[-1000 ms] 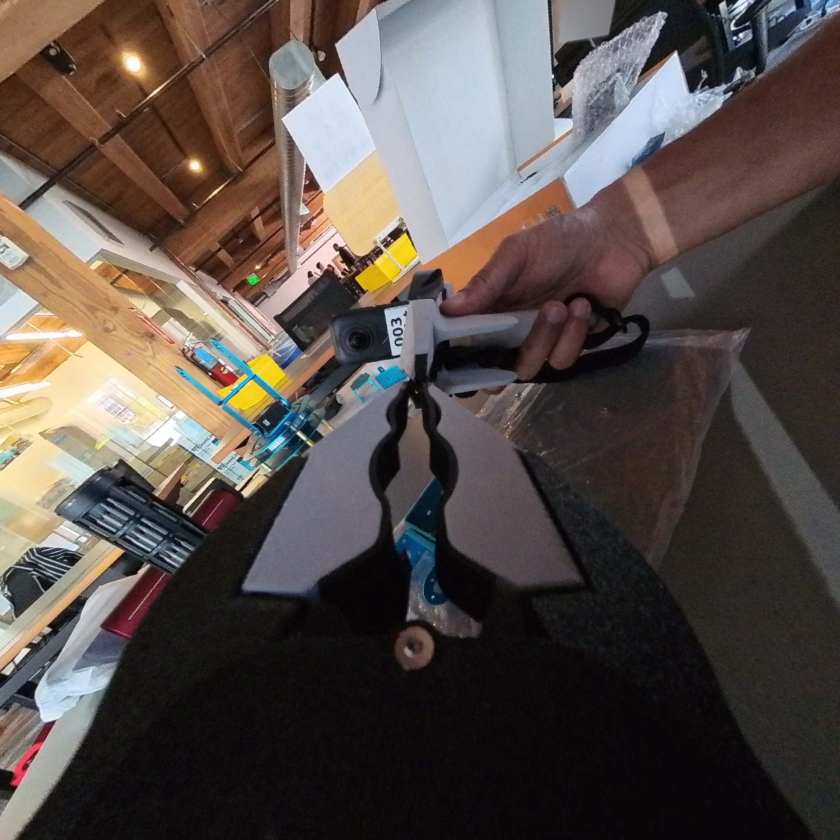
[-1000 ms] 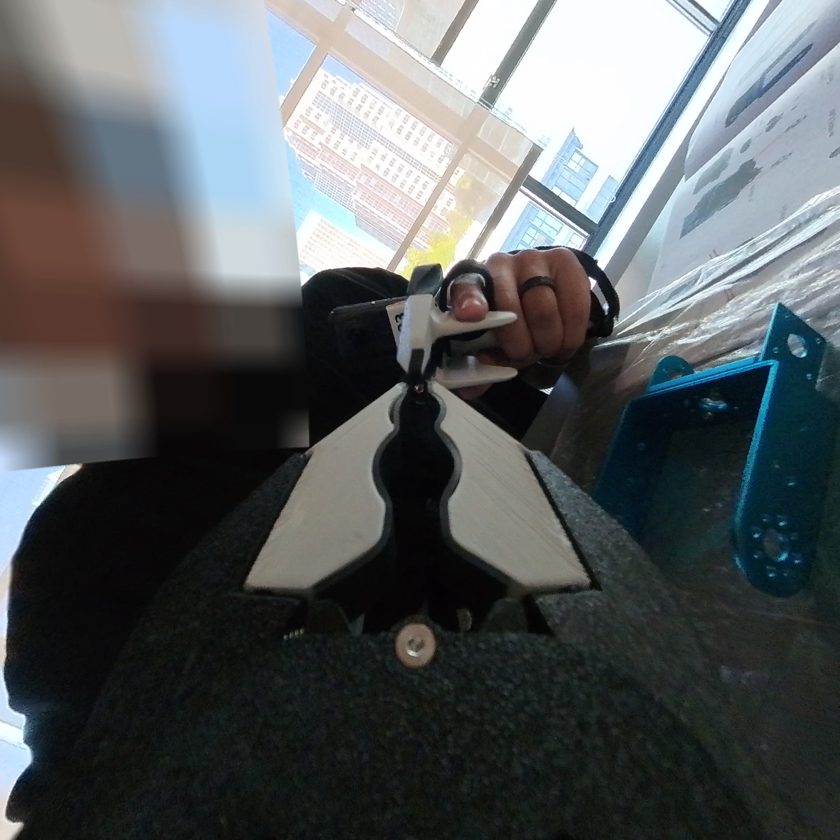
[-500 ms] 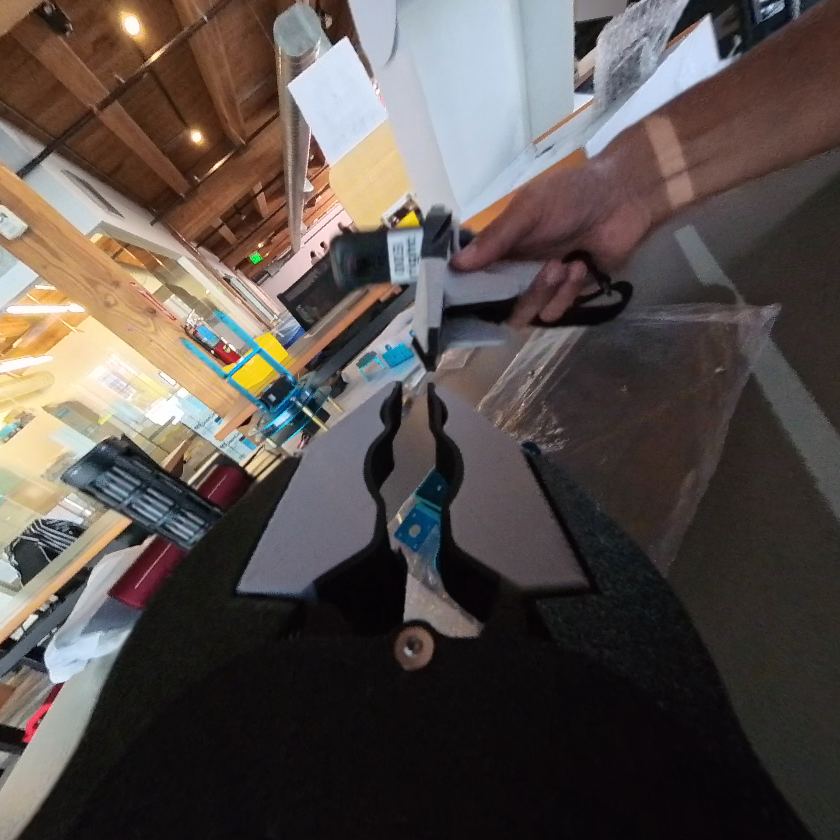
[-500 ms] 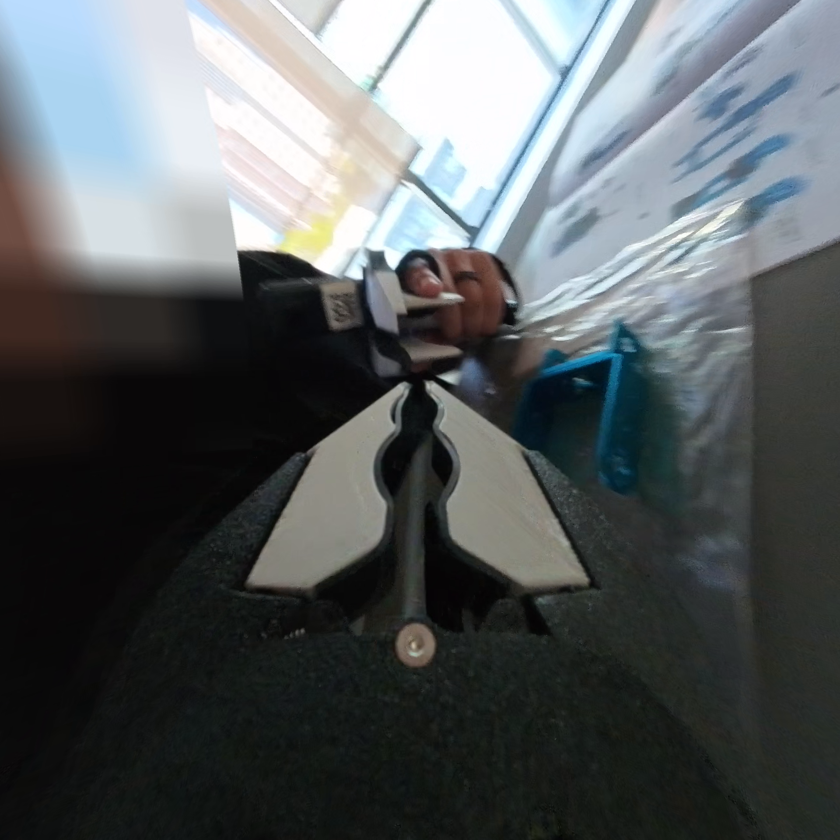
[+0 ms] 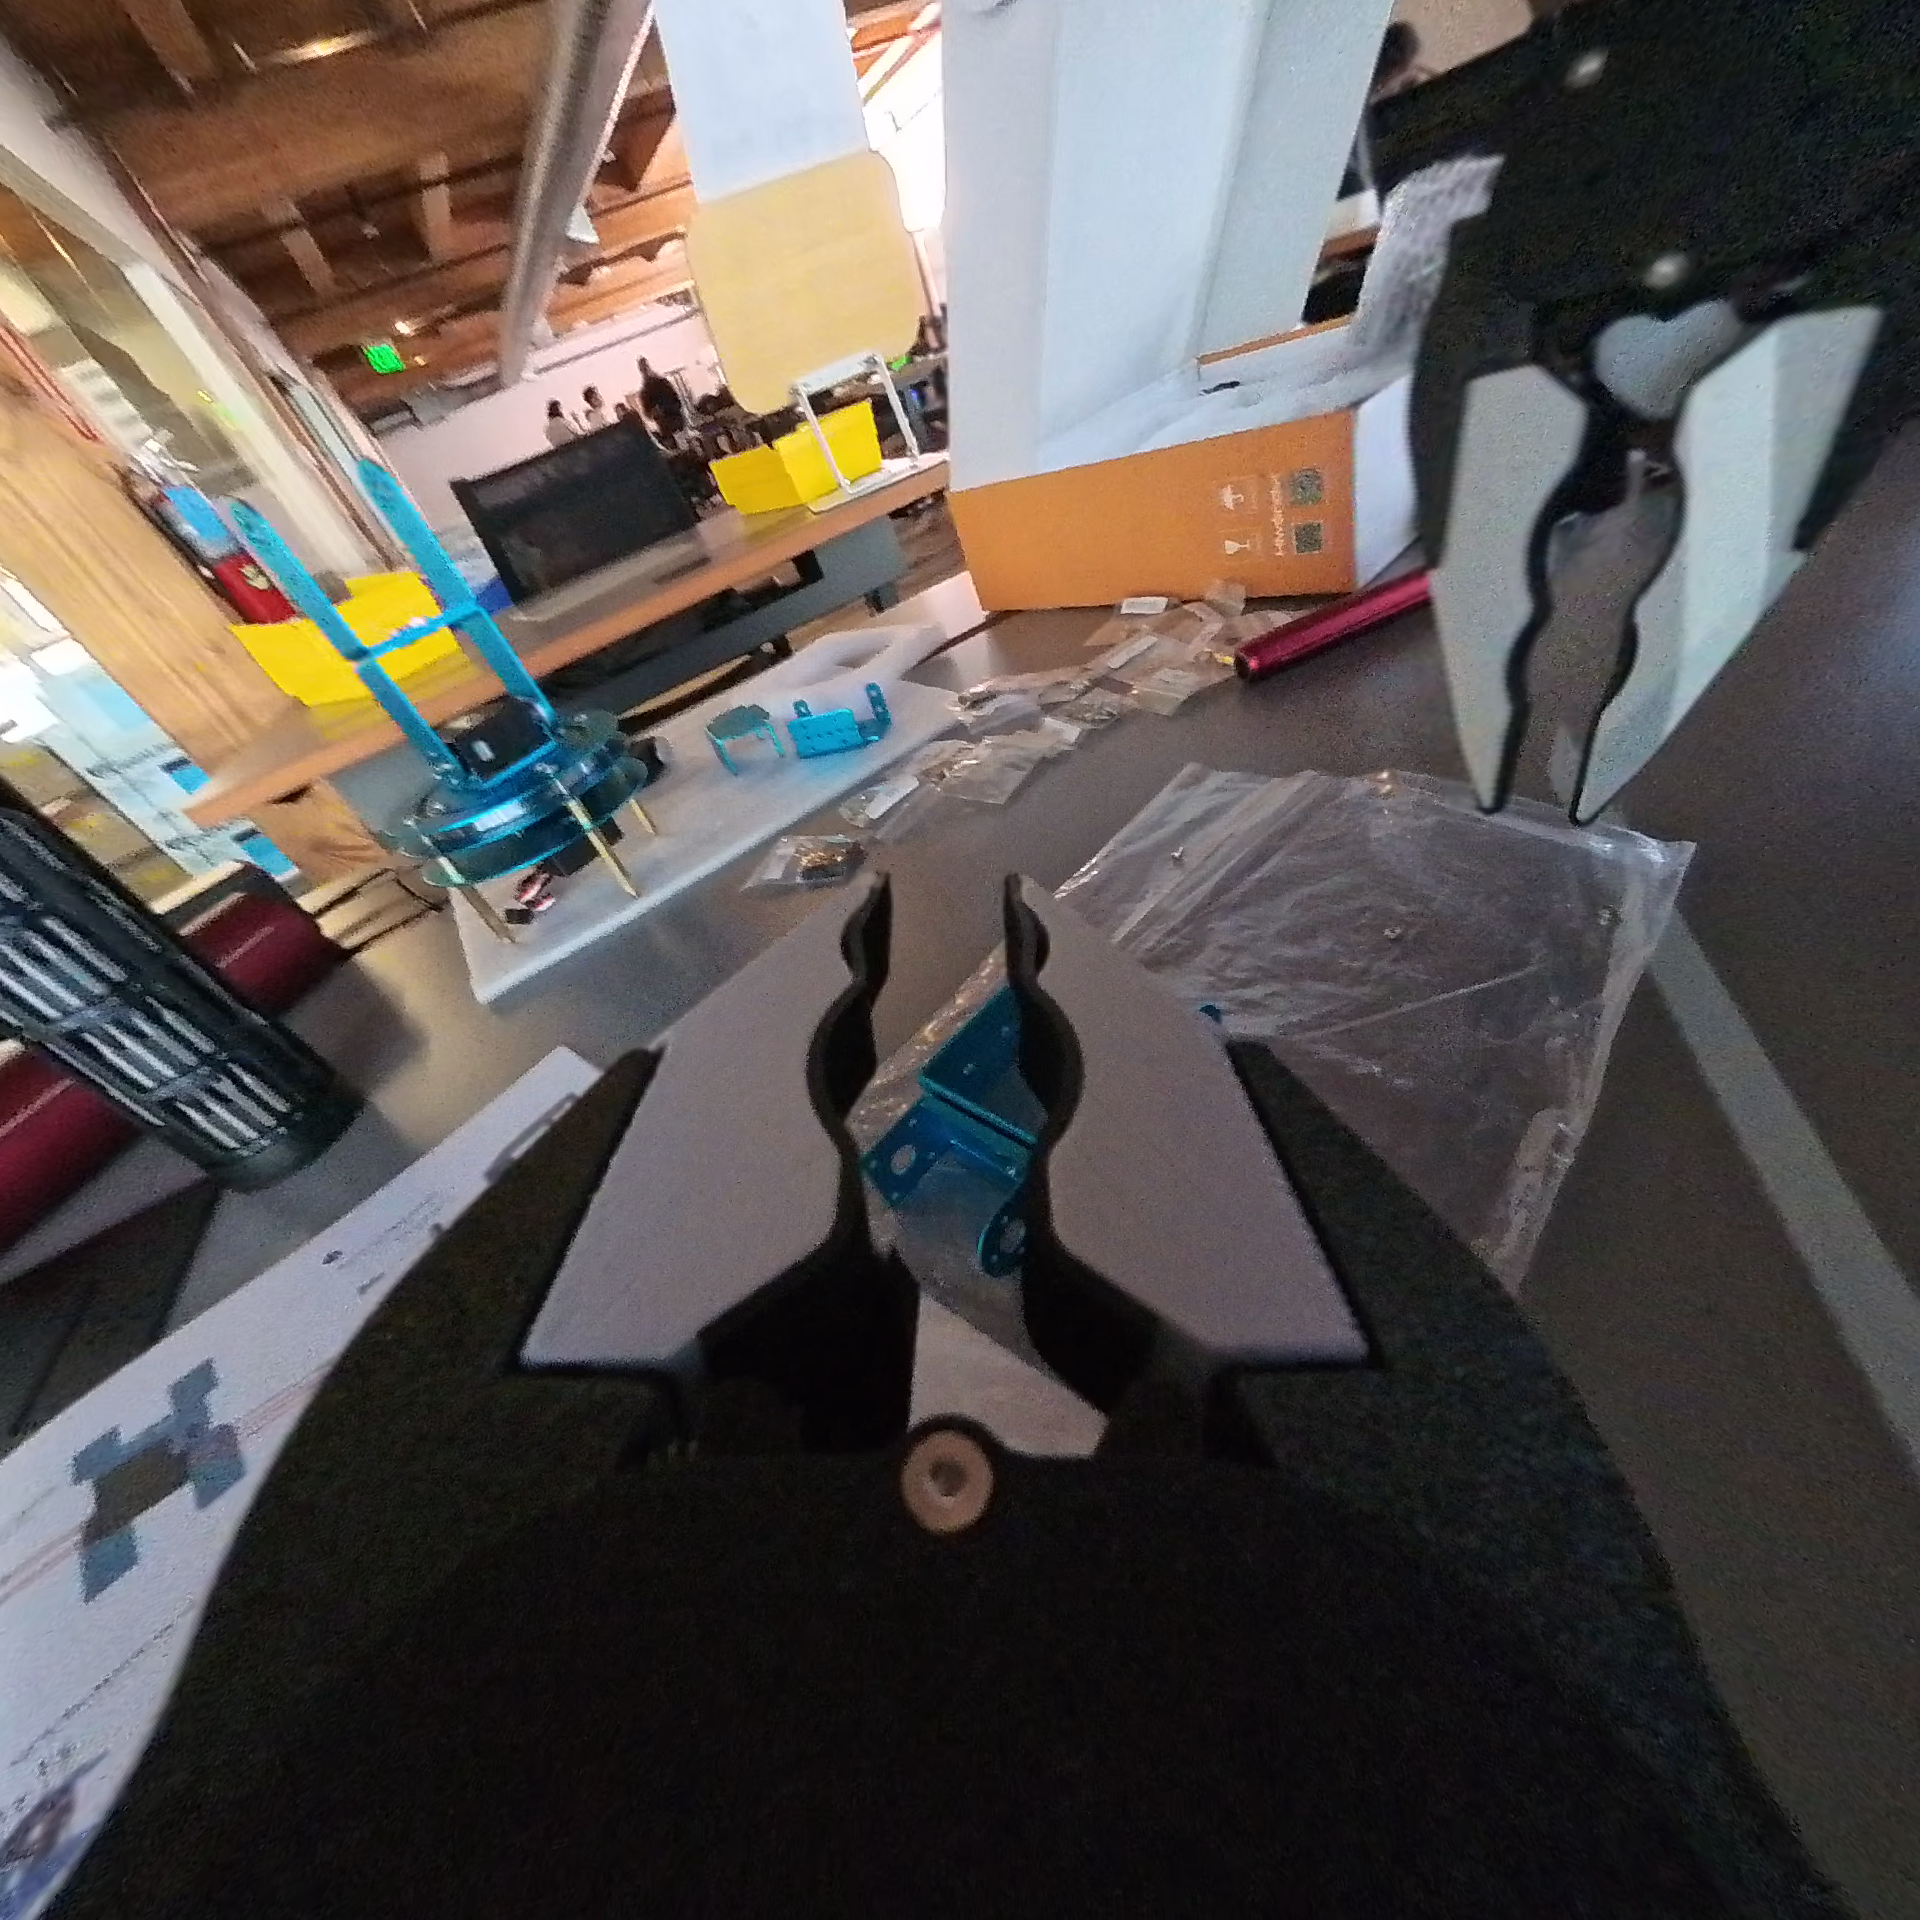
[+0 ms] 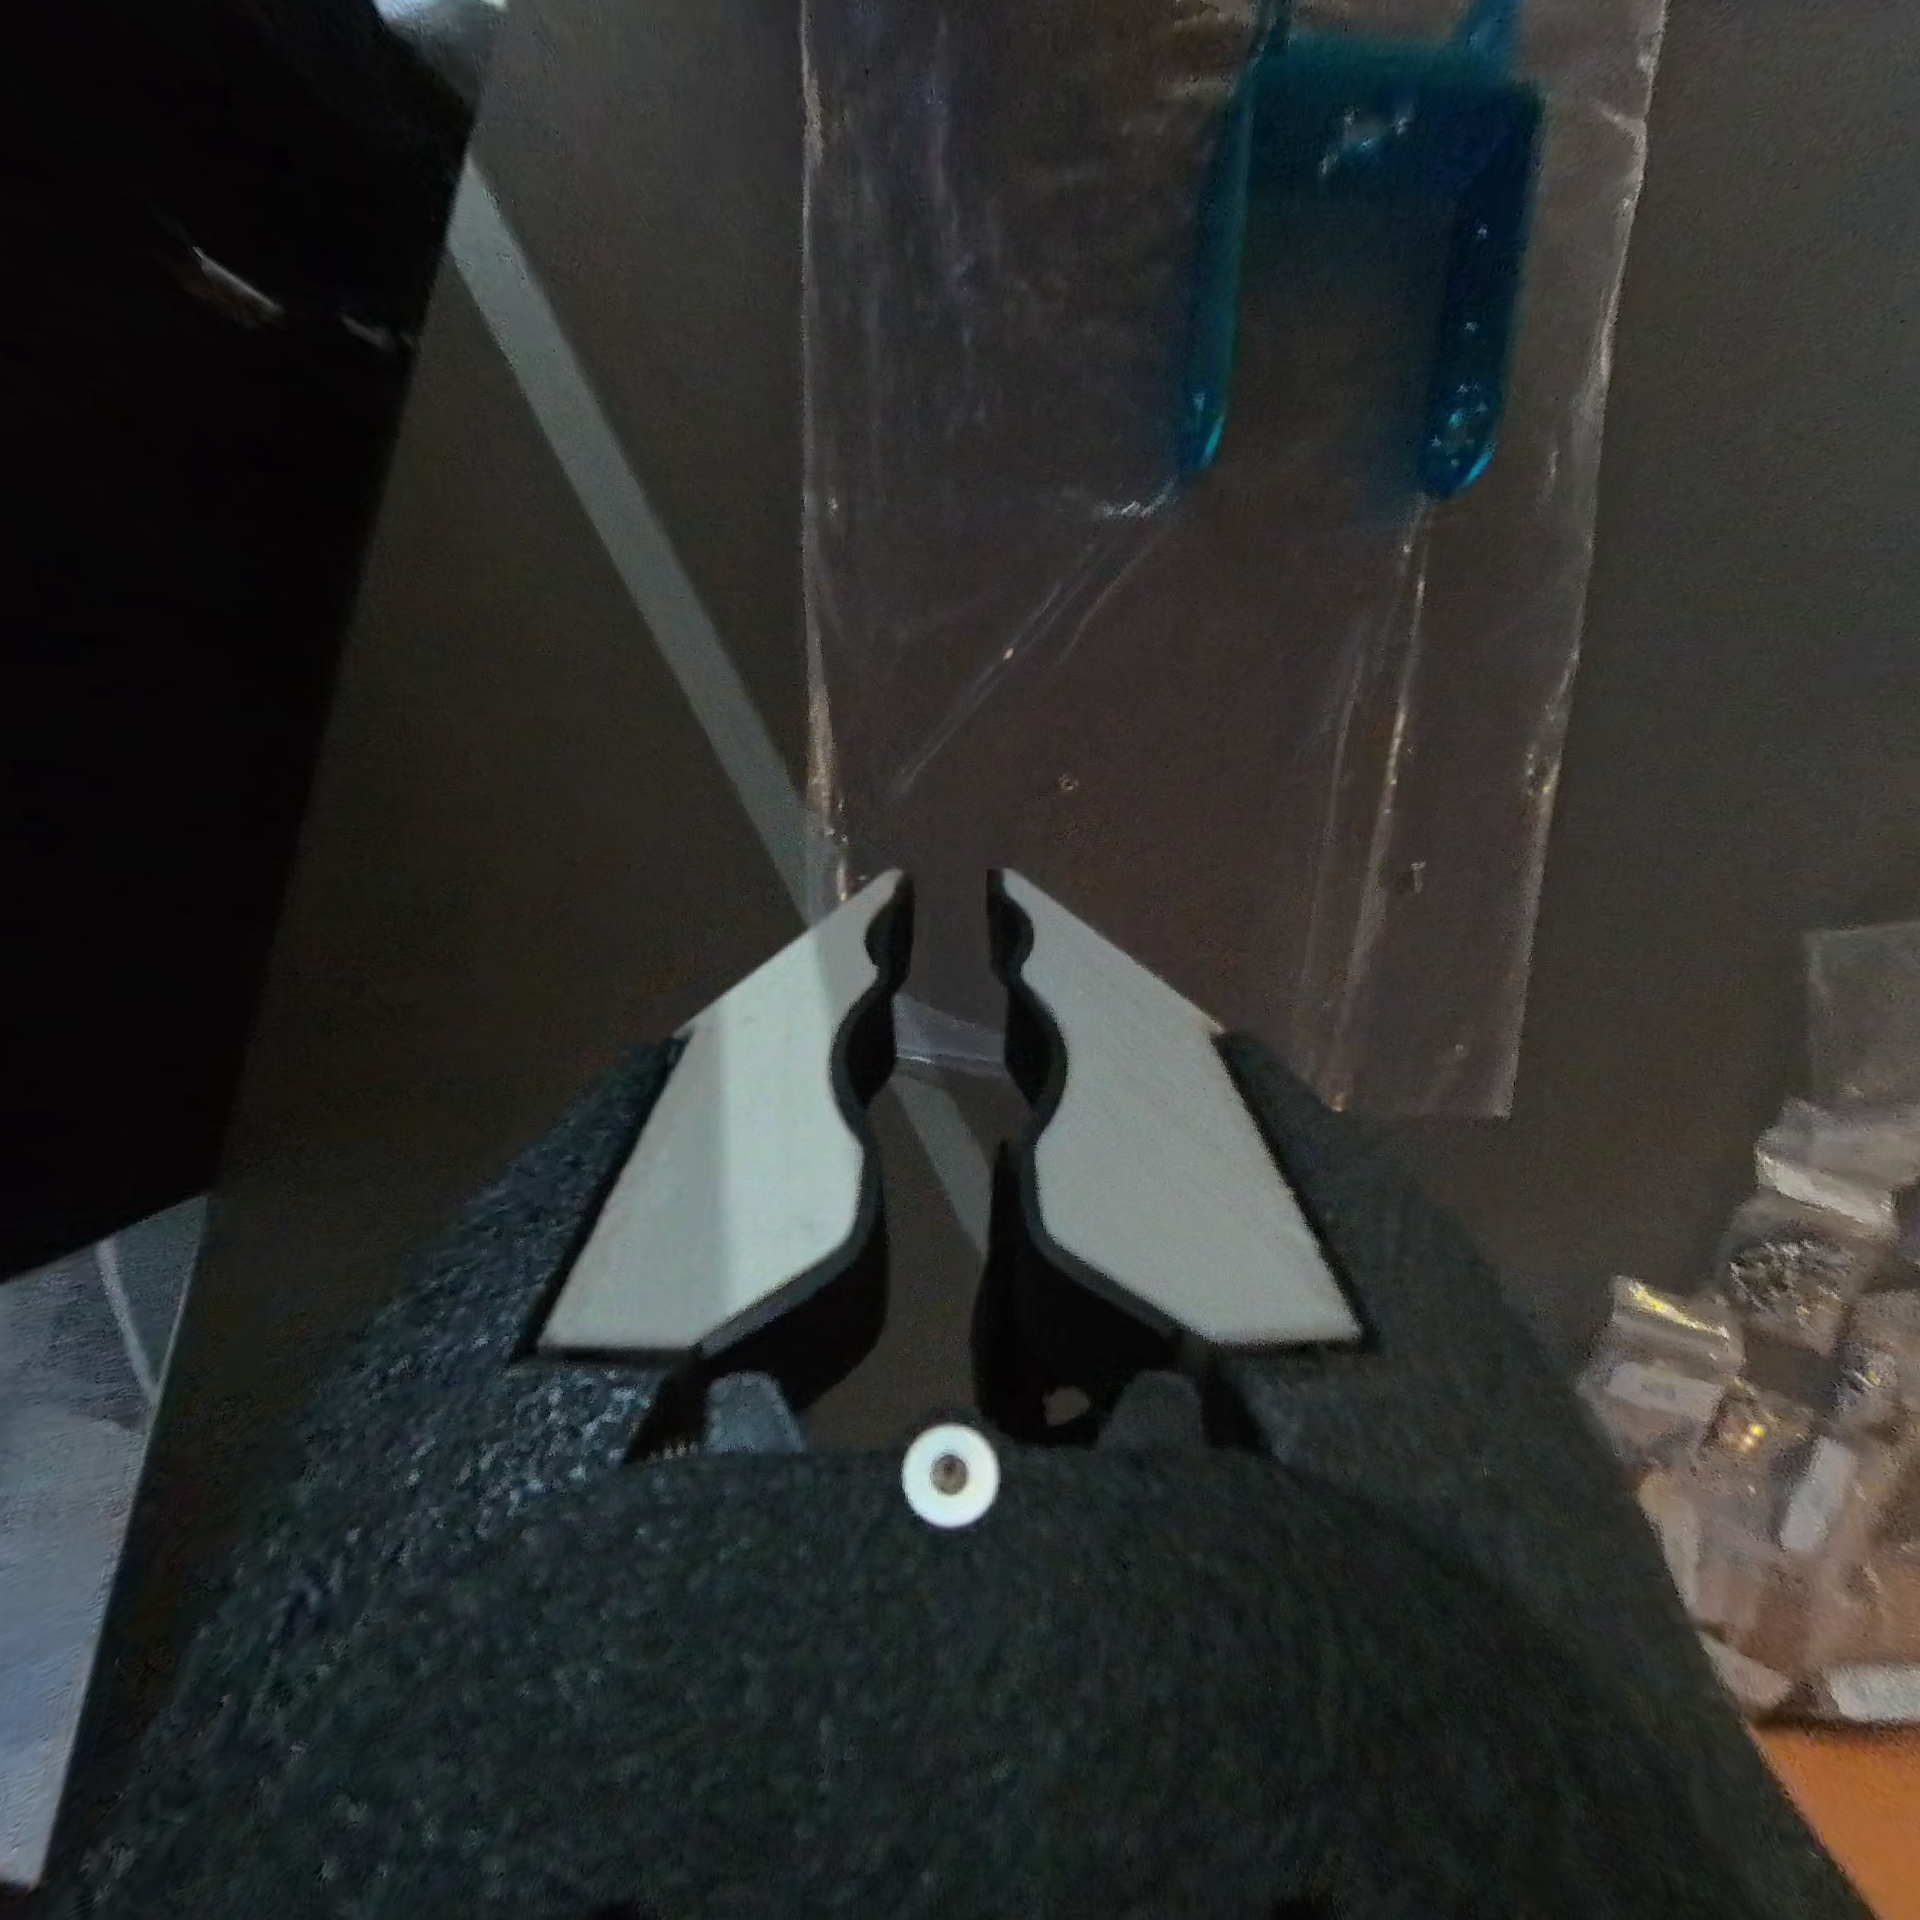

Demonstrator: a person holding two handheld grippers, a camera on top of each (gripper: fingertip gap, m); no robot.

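Left wrist view: the left gripper [image 5: 943, 914] hangs low over the dark table [image 5: 1766, 727], jaws parted with nothing between them. Seen through the gap is a blue metal bracket [image 5: 961, 1127] sealed inside a clear plastic bag [image 5: 1382, 966] that lies flat on the table. The right gripper [image 5: 1538, 805] points down at the far edge of the same bag, jaws slightly apart, holding nothing. Right wrist view: the right gripper [image 6: 948, 883] sits just above the near end of the bag [image 6: 1195, 623], with the bracket [image 6: 1351, 239] at the far end, well apart from the tips. Beside the bag lie small packets of hardware [image 6: 1766, 1403]. Judgement: for a clean hold on thin film, each gripper should pinch an edge, not the flat middle, and stay off the bracket so the metal does not slip between the pads. Blur in both views; contact with the film cannot be confirmed.
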